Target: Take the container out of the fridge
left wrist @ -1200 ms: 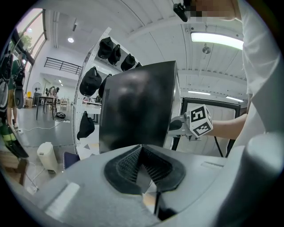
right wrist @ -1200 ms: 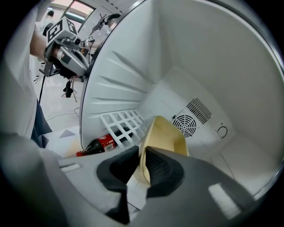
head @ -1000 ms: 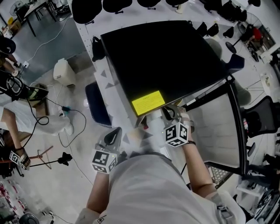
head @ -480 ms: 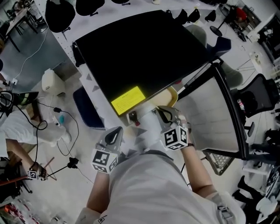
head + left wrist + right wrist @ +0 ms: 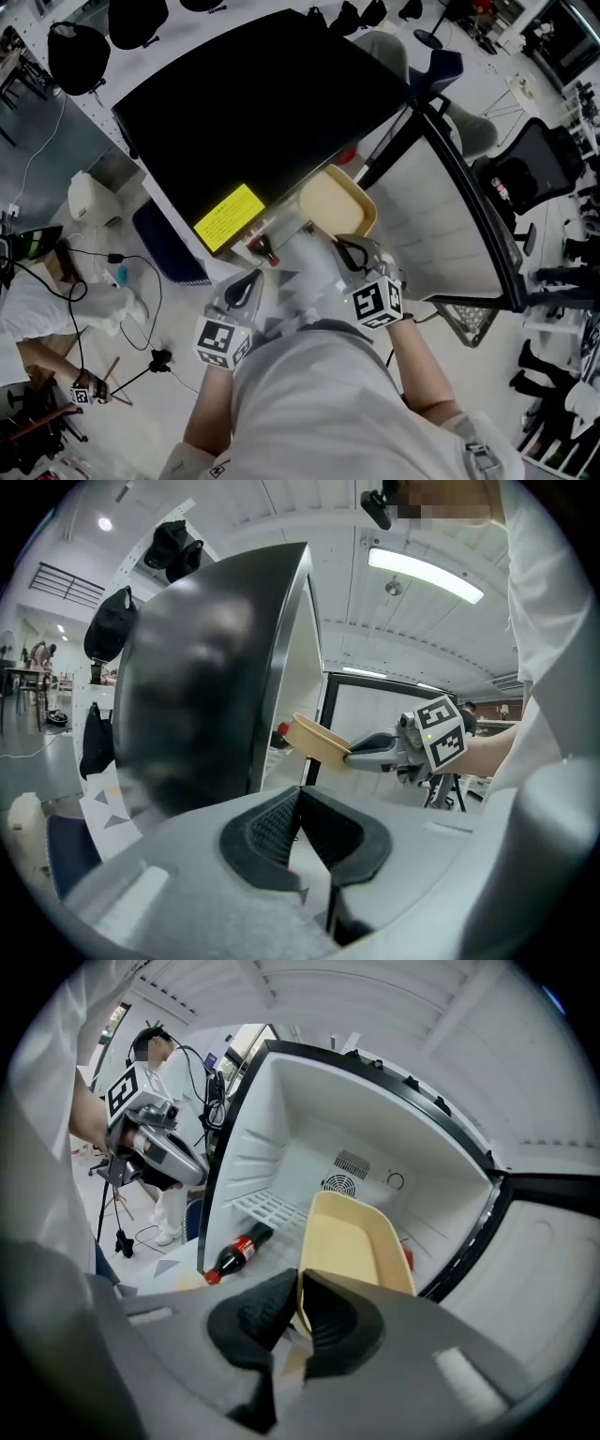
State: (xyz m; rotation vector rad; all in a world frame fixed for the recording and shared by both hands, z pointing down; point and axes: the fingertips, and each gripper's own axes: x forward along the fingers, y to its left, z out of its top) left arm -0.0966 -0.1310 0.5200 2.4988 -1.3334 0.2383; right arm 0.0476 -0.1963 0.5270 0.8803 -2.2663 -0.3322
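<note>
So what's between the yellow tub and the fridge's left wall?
A bottle lies on its side there, beside the tub that the right gripper holds. The right gripper view shows it.

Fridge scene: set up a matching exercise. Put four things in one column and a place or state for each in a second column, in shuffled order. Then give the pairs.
Things
1. container
2. bottle
3. left tool
4. fridge door

Places or states
A. shut, with nothing in it
B. swung open
C. gripped at its rim by the right tool
D. lying on its side in the fridge

Pairs: 1-C, 2-D, 3-A, 4-B
</note>
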